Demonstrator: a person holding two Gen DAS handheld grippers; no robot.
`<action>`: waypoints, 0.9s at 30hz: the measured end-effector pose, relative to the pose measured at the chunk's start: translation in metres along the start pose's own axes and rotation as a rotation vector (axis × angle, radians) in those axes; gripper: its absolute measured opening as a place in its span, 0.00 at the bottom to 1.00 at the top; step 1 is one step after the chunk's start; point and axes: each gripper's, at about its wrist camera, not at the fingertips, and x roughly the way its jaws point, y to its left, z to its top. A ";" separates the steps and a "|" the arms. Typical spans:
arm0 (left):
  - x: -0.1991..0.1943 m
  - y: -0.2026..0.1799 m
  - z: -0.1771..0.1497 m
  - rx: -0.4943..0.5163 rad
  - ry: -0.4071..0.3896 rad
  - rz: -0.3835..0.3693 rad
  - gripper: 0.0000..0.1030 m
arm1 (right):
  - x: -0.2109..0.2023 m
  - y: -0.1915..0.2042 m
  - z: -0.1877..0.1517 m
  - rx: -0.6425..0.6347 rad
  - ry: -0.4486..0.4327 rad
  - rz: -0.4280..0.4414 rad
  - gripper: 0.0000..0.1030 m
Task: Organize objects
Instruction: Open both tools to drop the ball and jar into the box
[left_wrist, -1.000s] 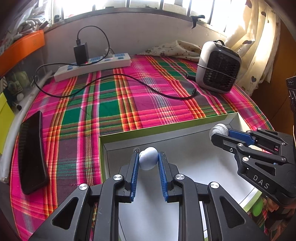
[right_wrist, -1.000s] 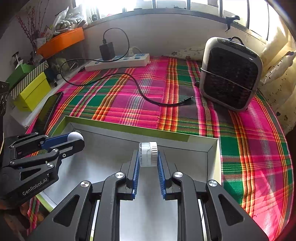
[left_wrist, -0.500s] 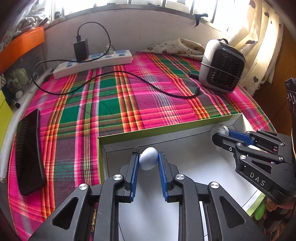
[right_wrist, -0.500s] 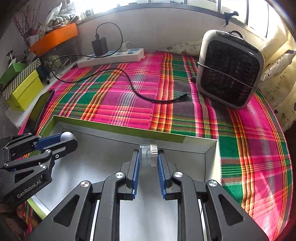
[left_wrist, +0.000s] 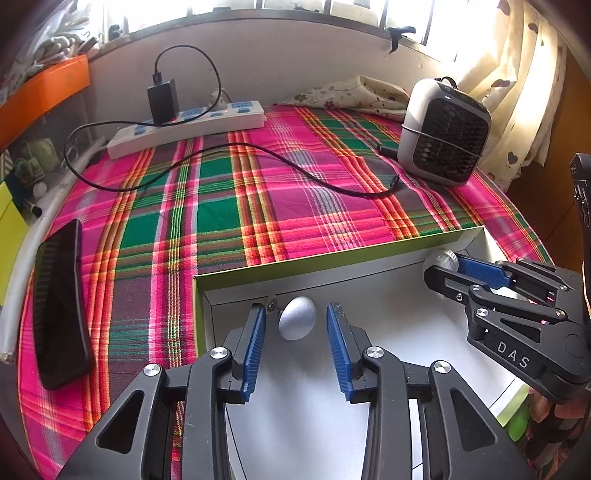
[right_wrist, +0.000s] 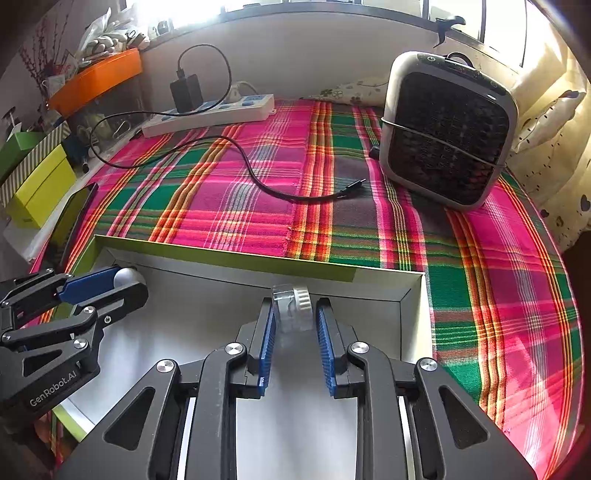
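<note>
While both claws hang over the white box (left_wrist: 369, 266) at the bottom of the frame, the left gripper (left_wrist: 296, 325) is opening up, blue pads clear of the grey egg-shaped ball (left_wrist: 297, 318) sitting between them. Right gripper (right_wrist: 294, 317) is opening too, with the little clear jar (right_wrist: 291, 306) between its pads; can't tell if they're touching it.
</note>
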 end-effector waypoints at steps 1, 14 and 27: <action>-0.001 0.000 0.000 -0.003 -0.001 -0.004 0.33 | -0.001 -0.001 0.000 0.004 -0.002 0.000 0.32; -0.019 0.001 -0.004 -0.014 -0.034 0.008 0.40 | -0.016 -0.005 -0.004 0.027 -0.041 0.016 0.50; -0.053 -0.006 -0.020 -0.001 -0.094 0.024 0.40 | -0.052 -0.004 -0.018 0.039 -0.107 0.005 0.50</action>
